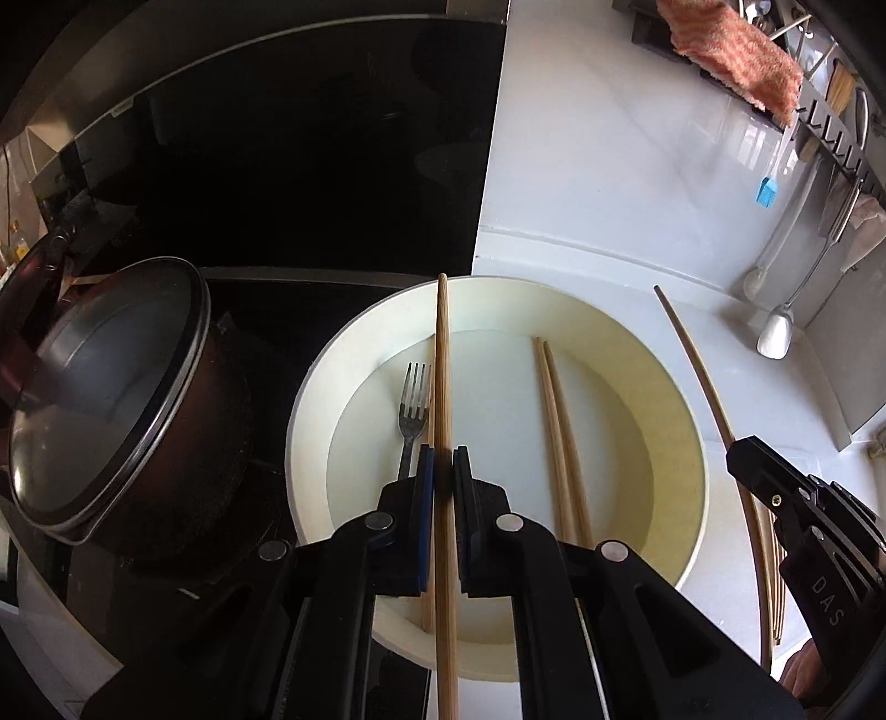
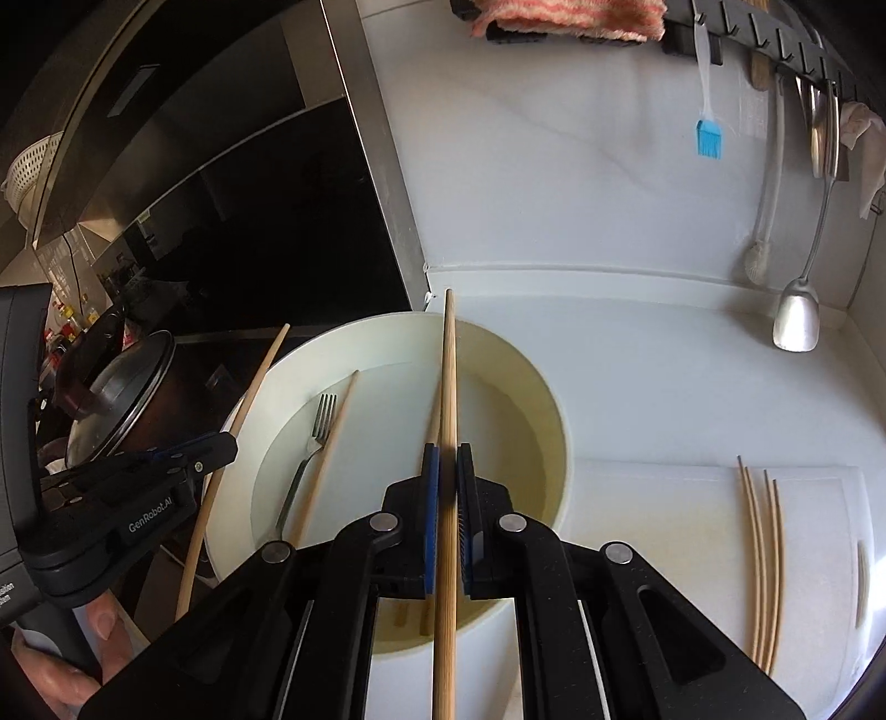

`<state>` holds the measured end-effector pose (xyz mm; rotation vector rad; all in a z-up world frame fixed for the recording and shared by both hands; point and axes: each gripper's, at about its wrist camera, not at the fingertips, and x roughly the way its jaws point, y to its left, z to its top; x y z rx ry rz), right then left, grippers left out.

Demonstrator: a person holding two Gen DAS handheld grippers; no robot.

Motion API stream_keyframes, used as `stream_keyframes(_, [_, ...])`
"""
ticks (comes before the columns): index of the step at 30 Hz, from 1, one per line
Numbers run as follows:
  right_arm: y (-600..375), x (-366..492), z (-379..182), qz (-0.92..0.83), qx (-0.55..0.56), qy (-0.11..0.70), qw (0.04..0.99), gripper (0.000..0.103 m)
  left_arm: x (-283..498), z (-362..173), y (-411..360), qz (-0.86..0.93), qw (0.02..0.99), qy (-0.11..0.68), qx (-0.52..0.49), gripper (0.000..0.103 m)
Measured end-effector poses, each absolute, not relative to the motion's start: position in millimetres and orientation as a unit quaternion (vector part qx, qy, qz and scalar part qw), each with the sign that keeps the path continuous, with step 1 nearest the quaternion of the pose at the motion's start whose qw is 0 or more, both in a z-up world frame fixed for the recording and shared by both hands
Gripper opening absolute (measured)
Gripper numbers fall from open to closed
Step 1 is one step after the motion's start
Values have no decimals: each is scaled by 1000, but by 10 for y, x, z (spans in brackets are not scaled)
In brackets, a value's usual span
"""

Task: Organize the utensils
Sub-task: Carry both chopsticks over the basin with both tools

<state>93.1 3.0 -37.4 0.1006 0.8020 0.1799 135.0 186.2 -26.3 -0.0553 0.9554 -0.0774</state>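
Note:
A cream basin [image 1: 686, 421] [image 2: 554, 421] holds a fork [image 1: 412, 415] [image 2: 310, 454] and loose wooden chopsticks [image 1: 559, 443] [image 2: 326, 454]. My left gripper [image 1: 443, 459] is shut on one chopstick [image 1: 443, 360], held above the basin. My right gripper [image 2: 447, 459] is shut on another chopstick [image 2: 448, 360], also above the basin. Each gripper shows in the other's view: the right one [image 1: 797, 498] with its chopstick [image 1: 698, 360], the left one [image 2: 183, 459] with its chopstick [image 2: 249, 399]. Several chopsticks [image 2: 761, 554] lie on a white cutting board [image 2: 664, 526] at right.
A dark pot with a glass lid [image 1: 111, 399] [image 2: 116, 399] stands left of the basin on the black stove. A rail on the white wall holds a blue brush [image 2: 709, 133], a ladle [image 2: 797, 321] and a pink cloth [image 2: 565, 16].

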Motion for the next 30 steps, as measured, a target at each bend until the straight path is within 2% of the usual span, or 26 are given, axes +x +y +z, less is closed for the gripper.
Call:
stream_keyframes(12, [175,1523,-854,96,70,458,881,6,1767,-748,1810,-62,859,508,-35,7])
stream_keyframes(30, [141,1964,-1277,94,86,525,842,6,2106,-1084,1649,-71,827,556,-46,8])
